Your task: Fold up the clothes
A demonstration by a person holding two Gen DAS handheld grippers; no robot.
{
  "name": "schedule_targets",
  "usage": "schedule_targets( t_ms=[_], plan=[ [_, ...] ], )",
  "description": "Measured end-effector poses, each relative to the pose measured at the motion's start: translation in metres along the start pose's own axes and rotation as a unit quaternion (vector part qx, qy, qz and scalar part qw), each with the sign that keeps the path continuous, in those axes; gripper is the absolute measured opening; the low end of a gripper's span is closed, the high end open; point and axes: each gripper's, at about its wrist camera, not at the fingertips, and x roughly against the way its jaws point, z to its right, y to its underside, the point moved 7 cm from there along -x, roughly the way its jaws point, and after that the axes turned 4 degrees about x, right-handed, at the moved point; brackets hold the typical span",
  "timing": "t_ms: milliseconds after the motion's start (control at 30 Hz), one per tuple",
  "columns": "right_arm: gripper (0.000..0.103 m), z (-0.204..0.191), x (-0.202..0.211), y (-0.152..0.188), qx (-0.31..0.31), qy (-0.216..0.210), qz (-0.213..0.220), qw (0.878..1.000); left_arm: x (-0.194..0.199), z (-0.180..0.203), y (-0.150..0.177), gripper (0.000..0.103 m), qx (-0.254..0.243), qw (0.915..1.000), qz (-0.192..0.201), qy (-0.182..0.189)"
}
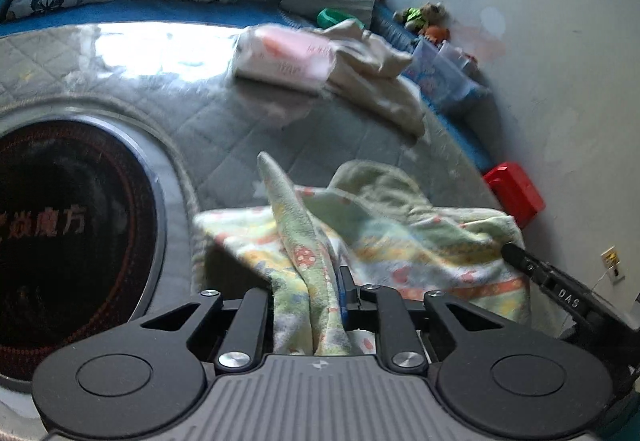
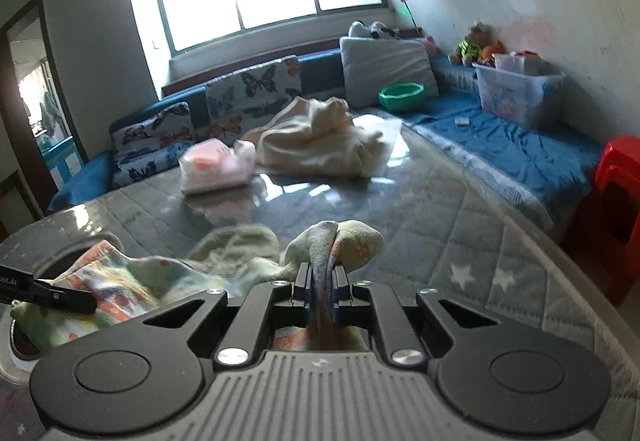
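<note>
A pale green patterned towel [image 1: 384,241] is held up over the grey quilted table top [image 1: 224,137]. My left gripper [image 1: 310,293] is shut on one bunched edge of it. My right gripper [image 2: 322,275] is shut on another edge, which bulges out past the fingers; the towel [image 2: 132,281] sags between the two. The right gripper's tip [image 1: 520,257] shows at the right of the left wrist view, and the left gripper's tip [image 2: 68,299] at the left of the right wrist view. A crumpled cream garment [image 2: 320,141] lies further back on the table.
A pink and white pack [image 2: 216,165] lies beside the cream garment. A round dark hob [image 1: 68,229] is set in the table at the left. Butterfly cushions [image 2: 252,89], a green bowl [image 2: 402,95], a clear storage box [image 2: 516,93] and a red stool [image 2: 612,209] stand around the blue bench.
</note>
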Motion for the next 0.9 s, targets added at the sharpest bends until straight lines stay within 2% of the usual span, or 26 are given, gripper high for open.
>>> schedule_targets(
  t_ms=[200, 333, 367, 500, 700, 900],
  plan=[
    [0.009, 0.012, -0.01, 0.017, -0.009, 0.011, -0.018, 1.0, -0.005, -0.013, 0.008, 0.026, 0.001, 0.9997, -0.011, -0.022],
    [0.011, 0.015, -0.018, 0.025, -0.008, 0.018, -0.03, 0.999, -0.008, -0.02, 0.011, 0.042, -0.003, 0.9991, -0.014, -0.041],
    [0.015, 0.016, -0.021, 0.027, -0.007, 0.021, -0.035, 0.999, -0.008, -0.023, 0.012, 0.045, -0.002, 0.9989, -0.015, -0.045],
    [0.024, 0.019, -0.027, 0.031, 0.002, 0.033, -0.044, 0.998, -0.006, -0.032, 0.011, 0.047, 0.002, 0.9982, -0.012, -0.058],
    [0.028, 0.017, -0.022, 0.015, 0.019, 0.05, -0.023, 0.998, -0.001, -0.035, 0.0, 0.047, 0.001, 0.9971, 0.006, -0.076],
    [0.029, -0.005, -0.031, 0.006, 0.038, 0.005, -0.025, 0.999, -0.003, -0.022, -0.014, 0.047, -0.01, 0.9972, 0.018, -0.072]
  ],
)
